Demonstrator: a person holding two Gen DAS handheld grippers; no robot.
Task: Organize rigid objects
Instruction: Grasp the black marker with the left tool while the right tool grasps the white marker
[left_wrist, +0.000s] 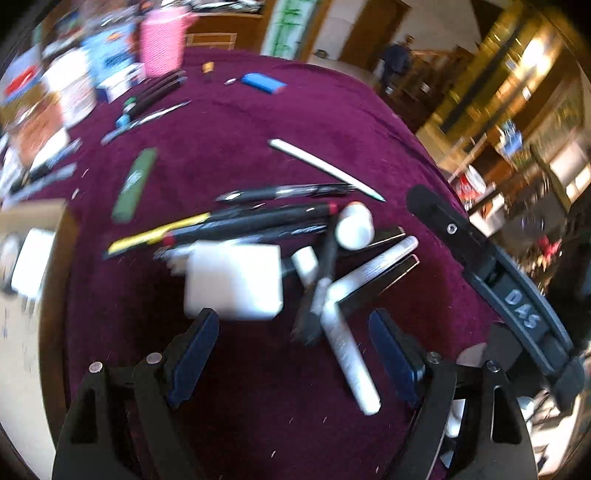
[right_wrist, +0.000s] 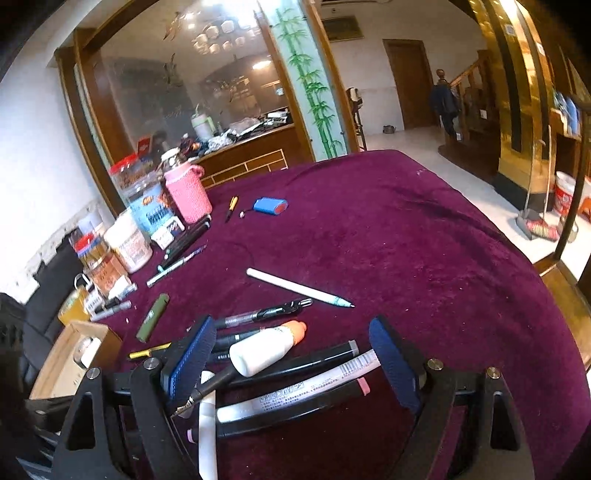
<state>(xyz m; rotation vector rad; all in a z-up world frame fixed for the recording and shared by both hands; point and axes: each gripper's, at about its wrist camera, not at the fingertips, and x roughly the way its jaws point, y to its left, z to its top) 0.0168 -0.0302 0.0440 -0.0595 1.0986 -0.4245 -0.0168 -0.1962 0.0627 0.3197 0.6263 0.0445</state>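
A heap of pens and markers lies on the purple tablecloth (right_wrist: 406, 240). In the left wrist view my left gripper (left_wrist: 291, 328) is open and empty above the heap, with a white block (left_wrist: 234, 280), a white marker (left_wrist: 347, 350) and a white bottle (left_wrist: 354, 225) just ahead of its fingers. My right gripper (right_wrist: 291, 338) is open and empty, its fingers on either side of the white glue bottle with orange cap (right_wrist: 266, 349), a black marker (right_wrist: 314, 360) and a white marker (right_wrist: 303, 391). The other gripper's black arm (left_wrist: 495, 258) shows at right in the left wrist view.
A white pen (right_wrist: 295, 286), a green stick (right_wrist: 152, 321) and a blue battery pack (right_wrist: 269, 205) lie farther out. A pink knitted bottle sleeve (right_wrist: 188, 197), jars and boxes stand at the far left. A cardboard box (right_wrist: 70, 362) sits at the near left edge.
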